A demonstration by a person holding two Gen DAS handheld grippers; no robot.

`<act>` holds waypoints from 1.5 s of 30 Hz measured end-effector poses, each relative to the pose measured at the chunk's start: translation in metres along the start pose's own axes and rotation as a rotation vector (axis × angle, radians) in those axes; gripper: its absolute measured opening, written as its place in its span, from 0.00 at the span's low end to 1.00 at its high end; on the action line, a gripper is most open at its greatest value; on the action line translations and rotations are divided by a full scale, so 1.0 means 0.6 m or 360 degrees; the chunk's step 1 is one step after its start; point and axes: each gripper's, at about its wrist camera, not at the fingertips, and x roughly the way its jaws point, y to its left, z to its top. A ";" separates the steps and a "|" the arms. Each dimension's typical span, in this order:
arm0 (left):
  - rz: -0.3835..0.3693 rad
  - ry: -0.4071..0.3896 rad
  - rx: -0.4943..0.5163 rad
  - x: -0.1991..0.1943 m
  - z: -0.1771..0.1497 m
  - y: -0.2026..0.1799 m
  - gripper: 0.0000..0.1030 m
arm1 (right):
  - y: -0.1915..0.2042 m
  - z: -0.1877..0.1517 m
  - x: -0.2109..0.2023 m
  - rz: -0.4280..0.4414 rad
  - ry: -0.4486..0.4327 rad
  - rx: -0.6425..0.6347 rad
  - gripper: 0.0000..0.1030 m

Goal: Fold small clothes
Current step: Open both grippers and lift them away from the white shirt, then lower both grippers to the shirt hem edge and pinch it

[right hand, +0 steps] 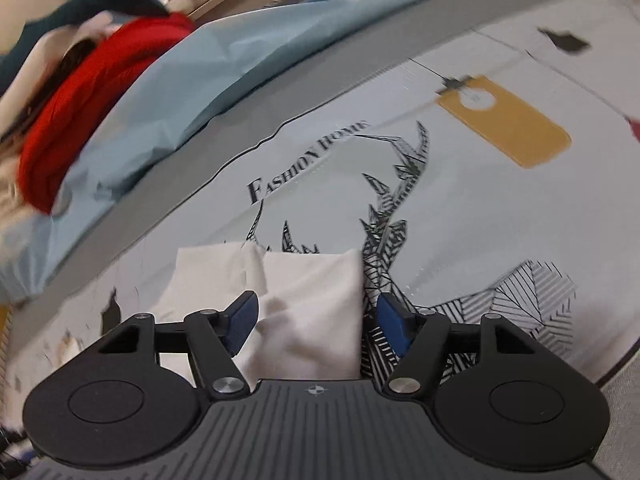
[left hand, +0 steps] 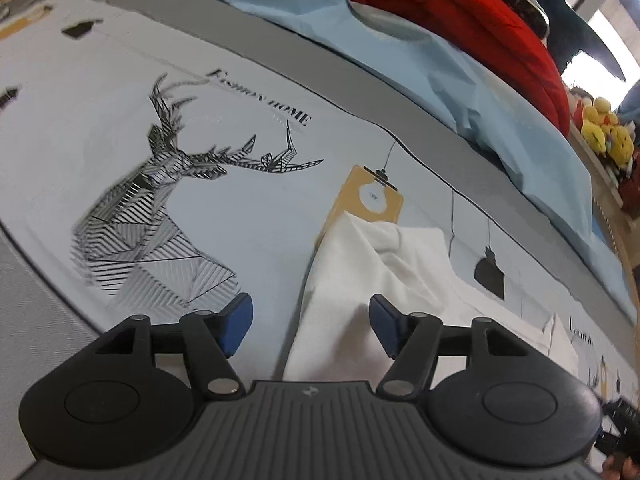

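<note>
Both grippers hang over the cloth with nothing in them. Our left gripper (left hand: 310,330) has its blue pads spread apart, the white garment (left hand: 384,276) lying under and ahead of the gap, its left edge running up between the fingers. Our right gripper (right hand: 312,326) is spread too, the same white garment (right hand: 308,300) sitting between its pads, folded edge just inside the right one.

The garment rests on the printed tablecloth (left hand: 240,208), partly covering the deer print (right hand: 400,216) and touching the yellow tag print (left hand: 370,200). It looks partly folded, rumpled on its far side. Behind it lie a pale blue sheet (left hand: 460,80) and a red bundle (left hand: 460,12).

We judge the risks this way: pinch too deep and we catch the tablecloth along with the garment, dragging both. Grab only the top layer and the fold opens as we lift. If our two hands close unevenly, the edge skews.
</note>
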 end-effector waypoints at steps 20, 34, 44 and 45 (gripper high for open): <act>0.0045 -0.0373 0.0498 0.057 -0.075 -0.178 0.11 | -0.154 0.095 -0.088 -0.0166 -0.0510 0.0108 0.00; -0.0009 -0.0204 0.0470 -0.126 -0.035 -0.116 0.33 | -0.109 0.073 -0.179 0.0053 -0.0307 0.0032 0.13; -0.0106 0.0013 0.0590 -0.339 -0.173 0.040 0.34 | -0.054 -0.115 -0.422 0.0131 -0.0090 -0.0247 0.14; -0.0106 0.0065 0.0539 -0.341 -0.193 0.069 0.34 | -0.055 -0.145 -0.444 0.0136 -0.0068 -0.0286 0.14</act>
